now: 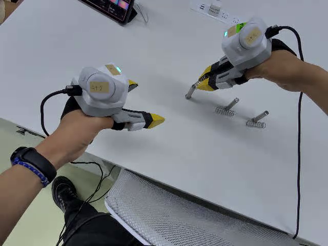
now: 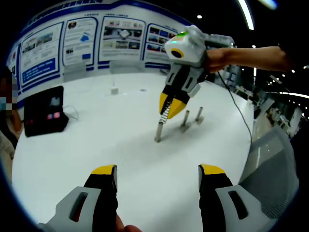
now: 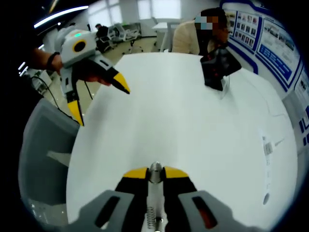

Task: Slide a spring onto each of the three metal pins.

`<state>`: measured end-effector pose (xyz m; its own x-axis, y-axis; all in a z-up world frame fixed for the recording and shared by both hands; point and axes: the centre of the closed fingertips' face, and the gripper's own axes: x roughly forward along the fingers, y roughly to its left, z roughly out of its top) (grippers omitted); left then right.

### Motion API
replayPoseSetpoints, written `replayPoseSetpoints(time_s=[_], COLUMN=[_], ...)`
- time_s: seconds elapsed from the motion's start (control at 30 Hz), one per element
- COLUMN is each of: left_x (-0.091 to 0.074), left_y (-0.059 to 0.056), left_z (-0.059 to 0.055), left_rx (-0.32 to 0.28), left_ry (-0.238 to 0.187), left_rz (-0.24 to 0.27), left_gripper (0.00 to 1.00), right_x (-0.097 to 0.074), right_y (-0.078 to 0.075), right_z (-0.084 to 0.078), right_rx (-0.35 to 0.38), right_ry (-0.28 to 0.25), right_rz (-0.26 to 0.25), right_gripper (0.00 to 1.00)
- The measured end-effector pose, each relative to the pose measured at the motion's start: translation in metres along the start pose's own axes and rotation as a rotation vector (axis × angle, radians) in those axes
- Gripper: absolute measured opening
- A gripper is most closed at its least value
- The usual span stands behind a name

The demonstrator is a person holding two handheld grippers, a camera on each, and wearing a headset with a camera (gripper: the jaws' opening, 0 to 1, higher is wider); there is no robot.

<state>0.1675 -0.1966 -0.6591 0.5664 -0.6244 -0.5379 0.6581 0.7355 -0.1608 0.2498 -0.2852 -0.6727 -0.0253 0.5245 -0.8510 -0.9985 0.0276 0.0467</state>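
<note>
- At a white table [image 1: 154,51], the right gripper [image 1: 204,85] is clenched on a spring [image 2: 165,114], jaws pressed together around the coil. It holds the spring over the top end of a metal pin [image 2: 158,131] whose foot touches the tabletop.
- In the right gripper view, the pin's round end sits at the jaw tips and the coil runs back between them. The spring looks only partly fed on.
- The left gripper [image 1: 145,101] hovers near the table's front edge, well apart from the work, jaws spread wide and carrying nothing.
- Near the work, a second pin [image 1: 233,103] and a third pin [image 1: 261,116] each appear to carry their own spring low down. Whether they stand or lie cannot be told for sure.
- On this showing, the last of the three fittings is in hand.
- Risk: nothing steadies the pin, so a sideways push could tip it or skid it across the smooth top.
- Risk: pressing down off the pin's line could buckle the coil or spring it out of the jaws.
- Risk: a wide swing of the right gripper could knock the two neighbouring pins.
</note>
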Motion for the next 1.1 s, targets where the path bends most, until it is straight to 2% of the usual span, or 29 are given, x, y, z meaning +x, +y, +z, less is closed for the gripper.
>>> replayPoseSetpoints(time_s=[0.67,1.1], left_x=[0.000,0.001], left_y=[-0.005,-0.012], left_z=[0.001,-0.002], left_rx=[0.002,0.006], left_ry=[0.000,0.011], left_rz=[-0.011,-0.018], left_gripper=[0.69,0.68], right_x=[0.011,0.026], right_y=[0.009,0.015], right_z=[0.008,0.000], right_rx=[-0.061,-0.112], right_ry=[0.048,0.101], right_rz=[0.019,0.034], right_gripper=[0.13,0.13])
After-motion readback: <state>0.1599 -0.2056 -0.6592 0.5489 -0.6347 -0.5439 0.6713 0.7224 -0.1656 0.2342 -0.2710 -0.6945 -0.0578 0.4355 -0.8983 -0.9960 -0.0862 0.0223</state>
